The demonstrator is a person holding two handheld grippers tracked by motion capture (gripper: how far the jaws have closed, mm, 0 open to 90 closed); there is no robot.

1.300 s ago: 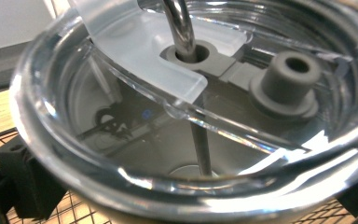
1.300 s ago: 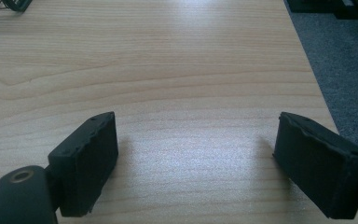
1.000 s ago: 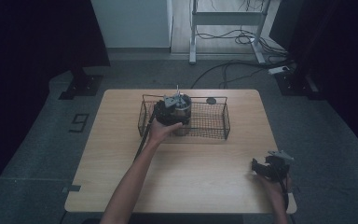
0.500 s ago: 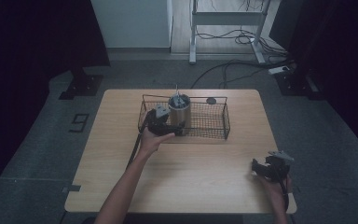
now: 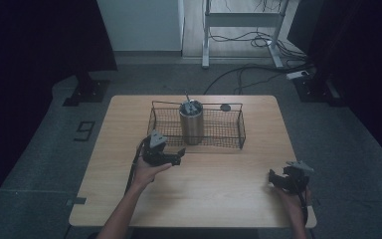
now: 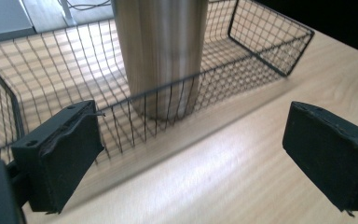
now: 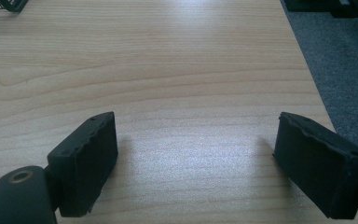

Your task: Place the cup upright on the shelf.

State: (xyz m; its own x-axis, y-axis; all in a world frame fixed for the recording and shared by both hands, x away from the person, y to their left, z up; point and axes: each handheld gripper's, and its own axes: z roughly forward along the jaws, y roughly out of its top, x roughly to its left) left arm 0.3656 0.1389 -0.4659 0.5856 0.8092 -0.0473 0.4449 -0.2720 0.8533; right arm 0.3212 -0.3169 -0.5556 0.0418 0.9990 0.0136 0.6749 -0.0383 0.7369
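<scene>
A steel tumbler (image 5: 192, 122) with a straw in its lid stands upright inside a black wire basket (image 5: 219, 130) at the back of the wooden table (image 5: 214, 199). My left gripper (image 5: 179, 155) hovers just in front of the basket's near left corner, pointing right. Its jaws have just been closing a little, but they stand open with nothing between them. In the left gripper view the tumbler (image 6: 161, 46) rises behind the basket's near wall (image 6: 168, 107), beyond the left gripper (image 6: 191, 158). My right gripper (image 5: 272, 178) rests open near the table's front right corner, and the right gripper (image 7: 196, 163) has bare wood between its pads.
A small dark round object (image 5: 225, 107) lies on the table behind the basket. The table's right edge (image 7: 307, 70) runs close to the right gripper, with grey carpet beyond. A metal stand and cables (image 5: 248, 45) are on the floor behind the table.
My left gripper has let go of the tumbler and pulled out of the basket, toward the front left. The tumbler stays upright in the basket. The right gripper has not moved.
</scene>
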